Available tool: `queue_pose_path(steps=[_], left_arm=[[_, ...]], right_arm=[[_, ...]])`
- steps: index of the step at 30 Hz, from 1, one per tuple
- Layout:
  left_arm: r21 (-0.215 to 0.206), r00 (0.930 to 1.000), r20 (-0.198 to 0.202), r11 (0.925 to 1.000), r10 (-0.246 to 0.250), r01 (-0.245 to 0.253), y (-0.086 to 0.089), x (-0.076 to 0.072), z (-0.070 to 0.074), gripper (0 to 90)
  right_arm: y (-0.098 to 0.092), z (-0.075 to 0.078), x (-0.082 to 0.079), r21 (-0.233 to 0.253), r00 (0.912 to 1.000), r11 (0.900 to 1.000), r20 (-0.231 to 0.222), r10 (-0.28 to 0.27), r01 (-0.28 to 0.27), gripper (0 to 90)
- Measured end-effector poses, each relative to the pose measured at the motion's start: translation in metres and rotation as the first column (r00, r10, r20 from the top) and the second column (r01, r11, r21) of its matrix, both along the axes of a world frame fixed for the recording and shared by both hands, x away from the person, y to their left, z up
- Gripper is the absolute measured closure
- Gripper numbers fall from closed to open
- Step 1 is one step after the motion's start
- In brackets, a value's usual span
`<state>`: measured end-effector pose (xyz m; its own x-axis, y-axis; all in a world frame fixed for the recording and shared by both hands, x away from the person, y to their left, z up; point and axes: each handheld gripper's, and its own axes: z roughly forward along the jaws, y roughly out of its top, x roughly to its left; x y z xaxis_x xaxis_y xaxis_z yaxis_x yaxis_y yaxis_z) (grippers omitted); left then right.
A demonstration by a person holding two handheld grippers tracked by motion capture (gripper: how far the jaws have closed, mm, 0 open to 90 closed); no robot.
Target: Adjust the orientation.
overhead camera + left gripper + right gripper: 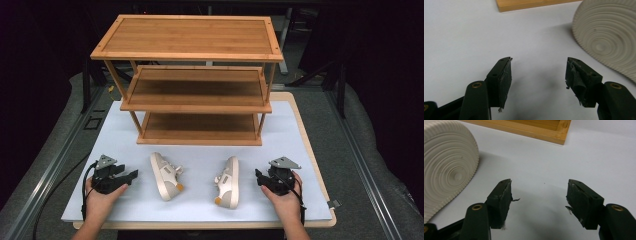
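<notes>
Left gripper view: ribbed cream shoe sole (609,37), concentric rings.

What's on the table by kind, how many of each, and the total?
Shoes: 2, the left shoe and the right shoe, both lying on their sides
Rack: 1, a wooden rack with three shelves
Grippers: 2, the left gripper and the right gripper, both open
Total: 5

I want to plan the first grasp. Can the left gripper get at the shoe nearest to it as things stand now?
Probably yes. The left gripper is open, beside the left shoe, which lies on its side with its ribbed sole facing the jaws; only bare white mat lies between them.
</notes>
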<state>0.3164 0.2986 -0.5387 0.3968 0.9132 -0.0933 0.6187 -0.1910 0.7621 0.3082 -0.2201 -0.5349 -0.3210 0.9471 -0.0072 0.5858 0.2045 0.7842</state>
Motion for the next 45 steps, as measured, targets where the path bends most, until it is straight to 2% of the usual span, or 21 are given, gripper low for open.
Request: queue_pose_path(steps=[6, 10, 16, 18, 19, 21, 22, 24, 25, 26, 27, 28, 29, 30, 33, 34, 39, 43, 44, 45], left_arm=[[0.026, 0.9992, 0.002, 0.9988, -0.041, 0.041, -0.009, -0.005, 0.002, 39.0], [0.011, 0.997, 0.028, 0.9973, -0.073, 0.072, -0.014, -0.014, 0.007, 40.4], [0.009, 0.9945, 0.04, 0.9953, -0.097, 0.097, -0.02, -0.017, 0.014, 45.7], [0.003, 0.9933, 0.046, 0.9944, -0.105, 0.105, -0.02, -0.017, 0.016, 54.1], [-0.02, 0.9927, 0.051, 0.9937, -0.109, 0.11, -0.021, -0.018, 0.018, 58.3], [-0.054, 0.99, 0.059, 0.9898, -0.128, 0.132, -0.023, -0.02, 0.022, 60.9], [-0.061, 0.9873, 0.069, 0.9871, -0.144, 0.148, -0.026, -0.024, 0.027, 67.6], [-0.08, 0.9836, 0.075, 0.9822, -0.164, 0.17, -0.03, -0.028, 0.032, 73.7], [-0.08, 0.9836, 0.075, 0.9822, -0.164, 0.17, -0.03, -0.028, 0.032, 78.4], [-0.089, 0.9811, 0.081, 0.9791, -0.176, 0.183, -0.031, -0.03, 0.035, 81.9], [-0.09, 0.9794, 0.087, 0.9776, -0.182, 0.19, -0.034, -0.031, 0.037, 81.9], [-0.086, 0.9758, 0.103, 0.9756, -0.193, 0.202, -0.037, -0.035, 0.042, 88.4], [-0.086, 0.9758, 0.103, 0.9756, -0.193, 0.202, -0.037, -0.035, 0.042, 89.1], [-0.088, 0.9715, 0.11, 0.9715, -0.21, 0.22, -0.041, -0.037, 0.046, 89.4], [-0.087, 0.9682, 0.108, 0.968, -0.226, 0.235, -0.046, -0.038, 0.047, 89.6], [-0.083, 0.9649, 0.103, 0.9645, -0.242, 0.25, -0.05, -0.038, 0.048, 89.7], [-0.079, 0.9623, 0.095, 0.9618, -0.255, 0.262, -0.059, -0.035, 0.047, 89.7], [-0.056, 0.9587, 0.097, 0.9603, -0.267, 0.273, -0.065, -0.031, 0.045, 89.7], [-0.025, 0.9566, 0.097, 0.9602, -0.275, 0.278, -0.068, -0.03, 0.043, 89.7], [-0.022, 0.9546, 0.105, 0.9591, -0.279, 0.282, -0.069, -0.031, 0.043, 89.7]], right_arm=[[0.0, 0.001, -0.004, 0.02, 0.9999, 1.0, -0.004, 0.009, -0.009, 36.5], [0.002, 0.004, -0.009, 0.024, 1.0, 1.0, 0.009, 0.005, -0.005, 36.5], [0.002, 0.005, -0.011, 0.03, 0.9996, 0.999, 0.027, 0.012, -0.013, 37.5], [0.003, 0.005, -0.01, 0.029, 0.9994, 0.999, 0.03, 0.015, -0.016, 37.5], [0.003, 0.005, -0.01, 0.028, 0.9995, 0.999, 0.028, 0.015, -0.016, 37.6], [0.003, 0.005, -0.01, 0.029, 0.9995, 0.999, 0.027, 0.017, -0.017, 37.6], [0.003, 0.005, -0.011, 0.019, 0.9996, 1.0, 0.027, 0.008, -0.008, 37.6], [0.002, 0.005, -0.011, 0.042, 0.9993, 0.999, 0.027, 0.025, -0.026, 37.6], [0.002, 0.006, -0.012, 0.04, 0.9995, 0.999, 0.029, 0.014, -0.016, 37.6], [0.002, 0.006, -0.012, 0.04, 0.9995, 0.999, 0.029, 0.014, -0.016, 37.6], [0.002, 0.006, -0.012, 0.039, 0.9995, 0.999, 0.029, 0.009, -0.01, 37.5], [0.001, 0.006, -0.012, 0.048, 0.9995, 0.999, 0.03, 0.011, -0.012, 37.5], [0.001, 0.006, -0.012, 0.05, 0.9995, 0.999, 0.03, 0.007, -0.009, 37.5], [0.0, 0.006, -0.011, 0.053, 0.9997, 0.999, 0.025, 0.005, -0.006, 37.6], [0.0, 0.005, -0.01, 0.06, 0.9998, 0.998, 0.022, 0.003, -0.004, 37.6], [0.0, 0.005, -0.01, 0.065, 0.9999, 0.998, 0.013, 0.0, -0.001, 37.6], [0.0, 0.004, -0.01, 0.069, 0.9998, 0.998, 0.019, -0.009, 0.008, 37.5], [-0.001, 0.005, -0.01, 0.073, 0.9999, 0.997, 0.012, -0.005, 0.004, 37.5], [-0.001, 0.004, -0.009, 0.075, 0.9999, 0.997, 0.01, -0.006, 0.005, 37.6], [-0.001, 0.004, -0.009, 0.075, 0.9999, 0.997, 0.009, -0.007, 0.006, 37.5]])
